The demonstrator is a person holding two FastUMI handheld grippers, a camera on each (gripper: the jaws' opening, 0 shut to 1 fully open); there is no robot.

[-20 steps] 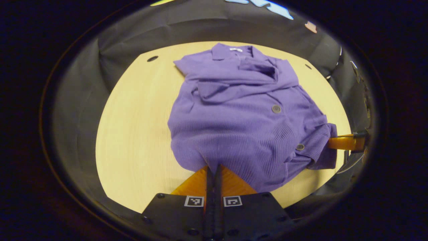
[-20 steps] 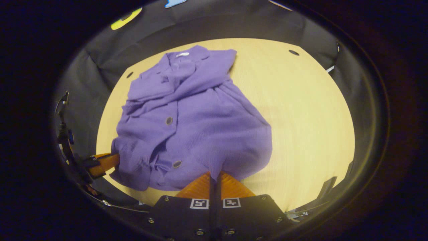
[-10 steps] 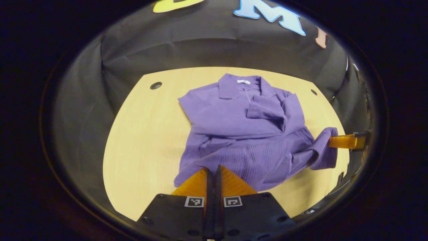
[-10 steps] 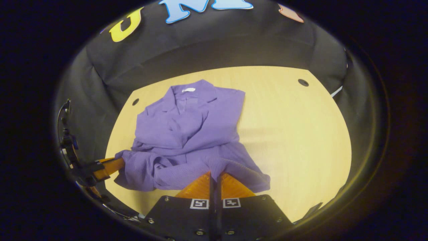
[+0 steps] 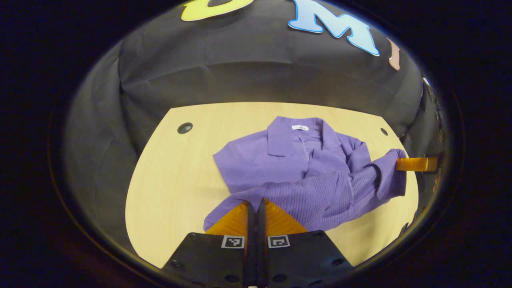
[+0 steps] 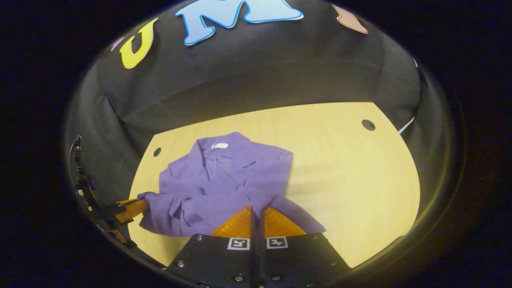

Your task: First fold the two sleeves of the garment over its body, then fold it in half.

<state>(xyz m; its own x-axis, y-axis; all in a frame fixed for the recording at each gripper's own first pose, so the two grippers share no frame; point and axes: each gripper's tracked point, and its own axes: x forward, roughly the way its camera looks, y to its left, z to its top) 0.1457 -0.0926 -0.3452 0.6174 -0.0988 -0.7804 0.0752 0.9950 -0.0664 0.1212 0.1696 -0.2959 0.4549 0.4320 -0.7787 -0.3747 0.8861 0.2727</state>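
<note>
A purple knit garment lies on the light wooden table, collar at the far side, both sleeves folded across its chest. Its bottom hem is lifted off the table and carried toward the collar. My left gripper is shut on one hem corner. My right gripper is shut on the other hem corner, and it shows again at the right edge of the left gripper view. In the right gripper view the garment lies left of centre, with the left gripper at the lower left.
Black cloth walls close the table in at the back and sides. Small round holes sit near the far corners of the tabletop. Bare tabletop lies to the right of the garment in the right gripper view.
Both grippers have lifted the hem and carried it toward the collar. The lower half of the garment has risen off the table and now hangs over the upper half.
</note>
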